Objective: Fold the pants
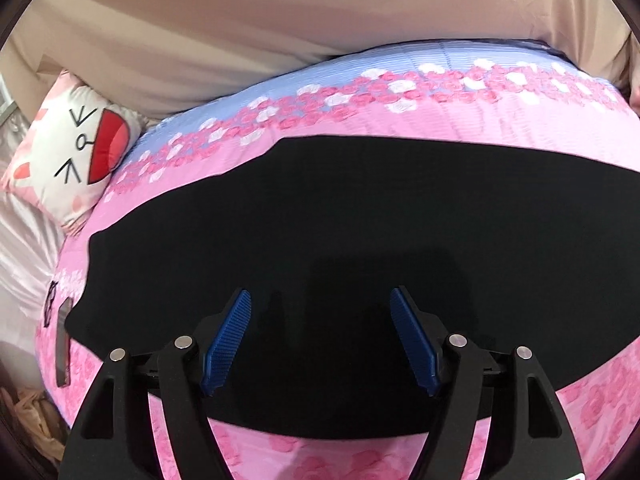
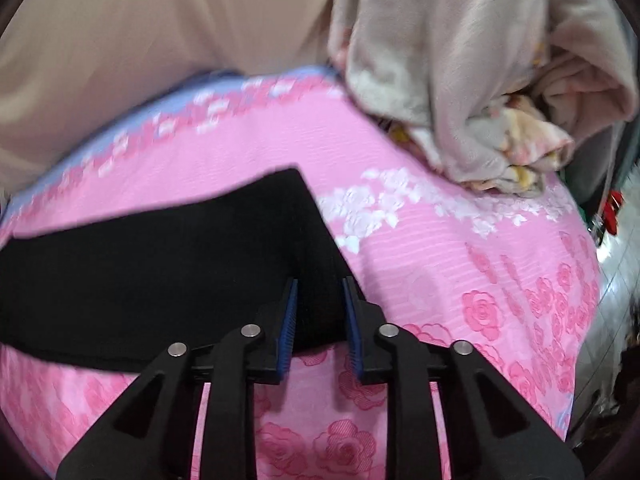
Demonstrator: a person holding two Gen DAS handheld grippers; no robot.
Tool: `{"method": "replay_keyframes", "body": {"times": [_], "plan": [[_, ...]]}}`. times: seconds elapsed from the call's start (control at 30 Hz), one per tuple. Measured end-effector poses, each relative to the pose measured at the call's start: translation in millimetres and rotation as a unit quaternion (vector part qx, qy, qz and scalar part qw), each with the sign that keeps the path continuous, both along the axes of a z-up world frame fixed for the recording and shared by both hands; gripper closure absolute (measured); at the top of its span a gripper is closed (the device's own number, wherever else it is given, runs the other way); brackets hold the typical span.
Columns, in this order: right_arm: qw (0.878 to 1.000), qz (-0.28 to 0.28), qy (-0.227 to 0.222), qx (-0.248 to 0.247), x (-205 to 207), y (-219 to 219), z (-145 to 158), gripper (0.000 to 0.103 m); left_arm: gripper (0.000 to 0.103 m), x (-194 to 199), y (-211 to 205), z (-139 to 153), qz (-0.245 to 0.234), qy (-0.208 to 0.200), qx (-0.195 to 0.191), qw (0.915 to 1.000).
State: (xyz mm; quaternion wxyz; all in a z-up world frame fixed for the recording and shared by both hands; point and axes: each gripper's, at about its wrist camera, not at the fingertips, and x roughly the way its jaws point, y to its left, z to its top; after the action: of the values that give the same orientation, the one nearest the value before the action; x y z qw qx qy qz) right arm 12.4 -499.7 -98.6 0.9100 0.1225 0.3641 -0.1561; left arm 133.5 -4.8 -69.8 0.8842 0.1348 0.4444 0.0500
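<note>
Pants (image 1: pixel 360 220) lay flat on the bed, a black, smooth slab of cloth spread across the pink rose-printed bedspread (image 1: pixel 400 120). In the left wrist view they filled most of the middle of the picture, one rounded end reaching toward the left edge of the bed and the long near edge running just beneath the tool. The left gripper (image 1: pixel 320 340) hung over that near part with its jaws standing wide apart; the blue pads (image 1: pixel 228 340) showed their ribbed faces, and only the flat cloth lay below the gap, nothing pinched between them.

In the right wrist view, which was somewhat blurred, the pants ended in a squared corner (image 2: pixel 296 184) pointing up and to the right, with the bedspread bare beyond it. The right gripper (image 2: pixel 320 312) sat over the near edge of the cloth close to that corner. Its jaws stood narrow, the two blue pads nearly parallel with dark fabric showing in the slot between them; whether the pads actually pressed on the cloth or merely straddled it could not be told.

A lilac band with white and pink roses (image 1: pixel 360 76) ran along the far side of the bedspread, against a beige drape (image 1: pixel 280 20). A white cushion with a cartoon face (image 1: pixel 76 144) leaned at the far left of the bed. A crumpled grey-beige blanket (image 2: pixel 460 80) was heaped on the far right corner.
</note>
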Motion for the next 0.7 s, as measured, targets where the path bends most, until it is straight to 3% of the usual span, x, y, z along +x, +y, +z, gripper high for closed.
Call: {"method": "replay_keyframes", "body": {"times": [0.1, 0.2, 0.37, 0.43, 0.5, 0.57, 0.6, 0.63, 0.67, 0.7], "plan": [[0.999, -0.006, -0.042, -0.004, -8, 11, 22, 0.080, 0.033, -4, 28, 5, 0.031, -0.014, 0.000, 0.9994], [0.997, 0.046, -0.066, 0.021, 6, 37, 39, 0.080, 0.032, 3, 75, 13, 0.084, -0.030, -0.001, 0.9960], [0.989, 0.135, -0.047, 0.034, 57, 99, 38, 0.080, 0.033, 36, 175, 32, 0.184, -0.060, -0.001, 0.9810], [0.986, 0.158, -0.040, 0.047, 78, 120, 34, 0.080, 0.033, 53, 199, 39, 0.192, -0.073, -0.018, 0.9785], [0.983, 0.172, -0.036, 0.059, 94, 140, 29, 0.080, 0.032, 74, 209, 34, 0.181, -0.052, -0.033, 0.9816], [0.979, 0.190, -0.028, 0.063, 108, 161, 23, 0.080, 0.028, 100, 212, 10, 0.152, -0.015, -0.044, 0.9873], [0.978, 0.202, -0.019, 0.058, 115, 169, 18, 0.081, 0.026, 110, 214, -8, 0.154, 0.014, -0.030, 0.9876], [0.980, 0.197, 0.000, 0.041, 122, 172, 8, 0.080, 0.008, 113, 217, -18, 0.155, -0.006, -0.018, 0.9878], [0.983, 0.181, 0.016, 0.024, 124, 172, 1, 0.081, 0.005, 112, 221, -17, 0.174, -0.035, 0.016, 0.9839], [0.985, 0.169, 0.020, 0.024, 125, 166, -6, 0.082, 0.005, 114, 224, -18, 0.178, -0.034, 0.040, 0.9827]]}}
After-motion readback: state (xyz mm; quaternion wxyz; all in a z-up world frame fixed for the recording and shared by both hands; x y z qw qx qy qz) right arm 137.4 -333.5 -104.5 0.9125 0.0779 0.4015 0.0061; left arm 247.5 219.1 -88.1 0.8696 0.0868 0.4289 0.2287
